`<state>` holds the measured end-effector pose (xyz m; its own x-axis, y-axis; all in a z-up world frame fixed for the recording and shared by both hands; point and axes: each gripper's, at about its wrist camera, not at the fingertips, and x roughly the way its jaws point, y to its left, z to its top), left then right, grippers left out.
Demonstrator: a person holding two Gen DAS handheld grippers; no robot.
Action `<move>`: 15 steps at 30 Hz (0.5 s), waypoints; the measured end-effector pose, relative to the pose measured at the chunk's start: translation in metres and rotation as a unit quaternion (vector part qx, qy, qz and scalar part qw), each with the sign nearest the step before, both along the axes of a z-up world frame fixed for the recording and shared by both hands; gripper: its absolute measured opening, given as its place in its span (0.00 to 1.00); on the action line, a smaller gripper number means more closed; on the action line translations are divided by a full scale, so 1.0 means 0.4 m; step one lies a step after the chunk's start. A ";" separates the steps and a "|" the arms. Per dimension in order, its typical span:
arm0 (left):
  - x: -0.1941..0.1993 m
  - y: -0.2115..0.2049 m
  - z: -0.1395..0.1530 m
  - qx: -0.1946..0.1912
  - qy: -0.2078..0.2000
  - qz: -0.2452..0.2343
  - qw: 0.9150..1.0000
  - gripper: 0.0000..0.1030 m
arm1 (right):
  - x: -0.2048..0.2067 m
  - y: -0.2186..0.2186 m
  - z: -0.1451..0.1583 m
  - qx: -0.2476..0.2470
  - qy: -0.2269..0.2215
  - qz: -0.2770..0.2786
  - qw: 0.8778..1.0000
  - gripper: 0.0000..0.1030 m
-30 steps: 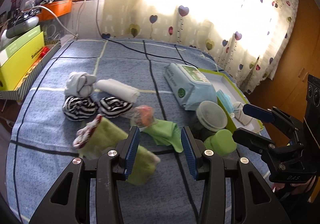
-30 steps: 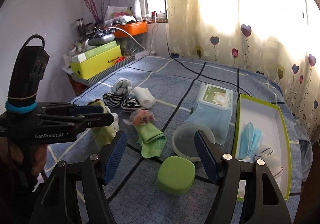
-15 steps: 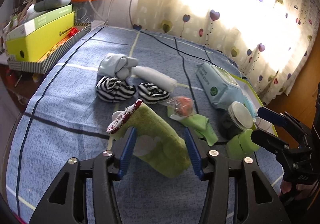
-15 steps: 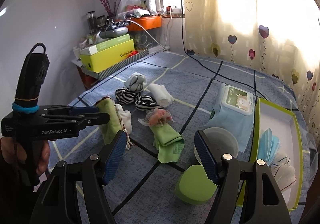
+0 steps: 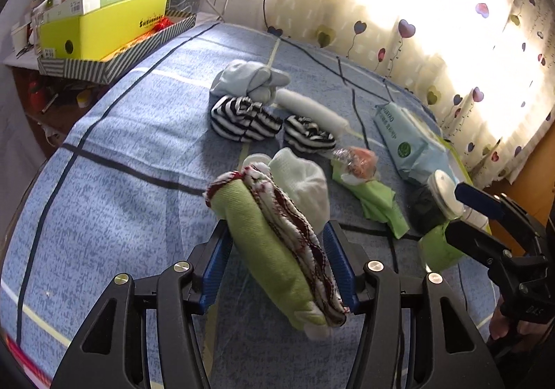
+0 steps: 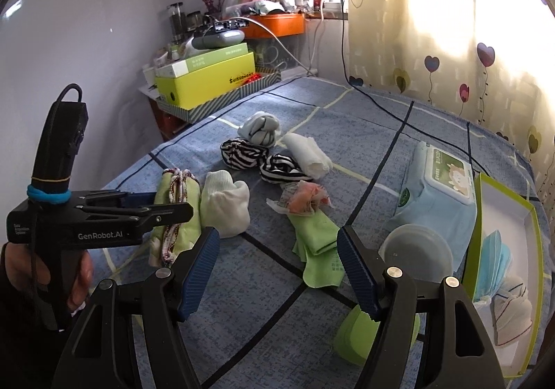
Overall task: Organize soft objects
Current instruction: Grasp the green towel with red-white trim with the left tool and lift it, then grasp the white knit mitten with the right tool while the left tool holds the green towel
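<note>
My left gripper is shut on a rolled green towel with a red-and-white edge; the towel also shows in the right wrist view, held upright just off the blue bedspread. A white sock lies just past it. Two striped rolls, a grey bundle and a white roll lie farther back. My right gripper is open and empty above a green cloth with a pink wad on it.
A wipes pack, a clear round lid and a green soap-like block sit at right. A green-rimmed white box holds blue masks. A yellow box on a striped tray stands on a side table beyond the bed's left edge.
The left gripper has closed on the green towel and carried it left and forward, next to the white sock. The right gripper has drifted left and stayed open.
</note>
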<state>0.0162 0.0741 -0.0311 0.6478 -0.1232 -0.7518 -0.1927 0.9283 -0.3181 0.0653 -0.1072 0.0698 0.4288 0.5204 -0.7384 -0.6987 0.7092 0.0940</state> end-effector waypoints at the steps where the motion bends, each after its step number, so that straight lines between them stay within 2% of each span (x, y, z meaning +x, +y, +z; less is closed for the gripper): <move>1: 0.000 0.002 -0.007 -0.002 0.006 0.000 1.000 0.54 | -0.001 0.007 -0.002 -0.001 0.001 0.003 1.000 0.68; 3: -0.001 0.009 -0.024 -0.009 0.020 0.004 1.000 0.54 | -0.004 0.018 -0.006 -0.003 0.002 0.009 1.000 0.68; 6: -0.009 0.024 -0.031 -0.020 0.017 0.009 1.000 0.53 | -0.005 0.036 -0.008 -0.006 0.003 0.017 1.000 0.68; 9: -0.018 0.038 -0.030 -0.017 0.013 0.015 1.000 0.35 | -0.001 0.058 -0.015 -0.012 0.006 0.024 1.000 0.68; 12: -0.025 0.051 -0.026 -0.016 0.006 0.018 1.000 0.29 | 0.008 0.086 -0.025 -0.014 0.013 0.030 0.999 0.68; 15: -0.036 0.070 -0.019 -0.015 -0.005 0.022 1.000 0.28 | 0.017 0.122 -0.042 -0.018 0.024 0.040 0.999 0.68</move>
